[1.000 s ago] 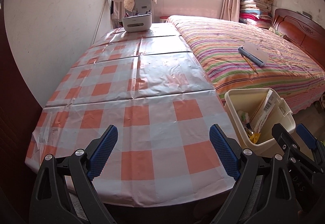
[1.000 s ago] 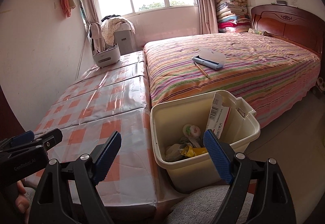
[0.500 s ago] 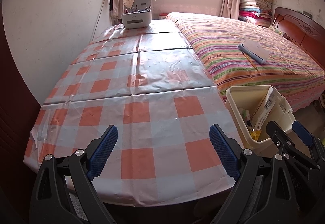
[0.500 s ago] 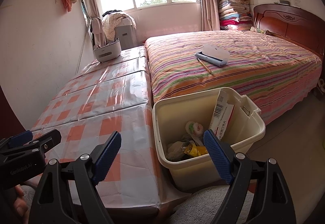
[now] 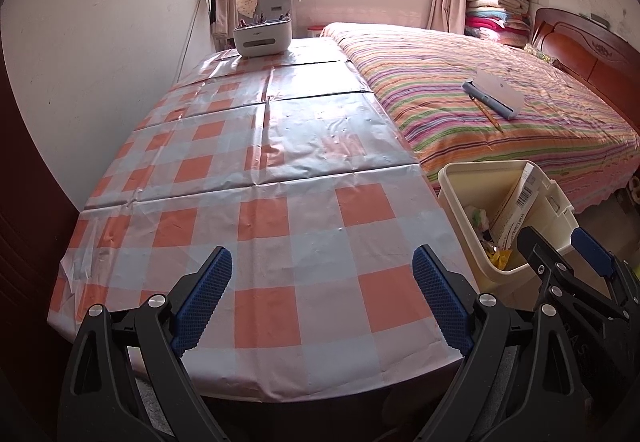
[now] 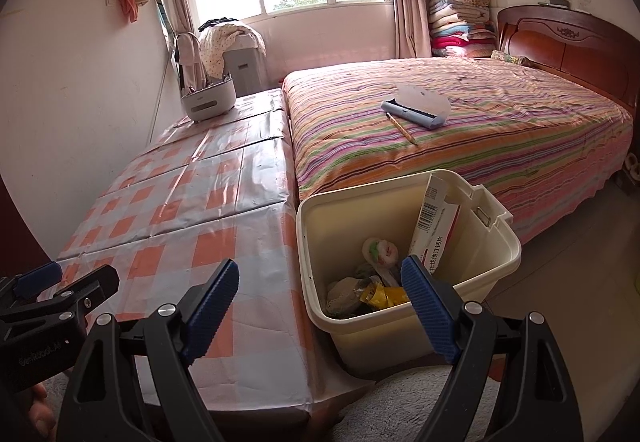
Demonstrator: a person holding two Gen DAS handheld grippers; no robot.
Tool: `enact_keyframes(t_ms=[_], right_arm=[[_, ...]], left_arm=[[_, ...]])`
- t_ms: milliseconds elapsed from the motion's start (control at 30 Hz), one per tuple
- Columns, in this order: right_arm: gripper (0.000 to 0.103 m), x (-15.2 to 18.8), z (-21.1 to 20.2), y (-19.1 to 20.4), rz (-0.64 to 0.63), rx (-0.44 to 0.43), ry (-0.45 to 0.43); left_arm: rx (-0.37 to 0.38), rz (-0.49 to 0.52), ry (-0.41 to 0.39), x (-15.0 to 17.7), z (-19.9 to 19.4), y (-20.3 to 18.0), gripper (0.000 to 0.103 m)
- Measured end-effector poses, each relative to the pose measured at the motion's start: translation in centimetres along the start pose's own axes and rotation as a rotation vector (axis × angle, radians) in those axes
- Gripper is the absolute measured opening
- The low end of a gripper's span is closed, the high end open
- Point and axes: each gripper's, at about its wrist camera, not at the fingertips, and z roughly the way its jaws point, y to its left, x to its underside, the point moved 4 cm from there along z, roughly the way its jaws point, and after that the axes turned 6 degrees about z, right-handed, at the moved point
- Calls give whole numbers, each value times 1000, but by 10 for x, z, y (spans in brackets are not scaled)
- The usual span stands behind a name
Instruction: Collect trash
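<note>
Honestly, both claws idle: left gripper [image 5: 322, 296] spread, empty, over the near edge of the table [image 5: 260, 169]; right gripper [image 6: 320, 306] spread, empty, above the bin [image 6: 400, 197] at the table's near right corner. Trash [image 6: 372, 286] and a box [image 6: 434, 226] sit inside the bin. I see nothing loose on the cloth. Risks: I knock the bin's rim and tip it, or grab the pencil [image 6: 402, 127] or lint roller [image 6: 416, 107] on the bed [image 6: 500, 145], likely not trash.
</note>
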Motion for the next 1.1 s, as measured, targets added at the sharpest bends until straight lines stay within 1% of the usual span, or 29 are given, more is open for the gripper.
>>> enact_keyframes(t_ms=[533,833,1100], right_arm=[[81,2,11,3,-20,16,23],[81,2,19,3,-29,28,36],[81,1,25,0,-31,38,44]], left_arm=[[2,24,13,2,2,-7,90],[1,15,26,2,8,-7,90],[-6,28,16,0,9,-11,90]])
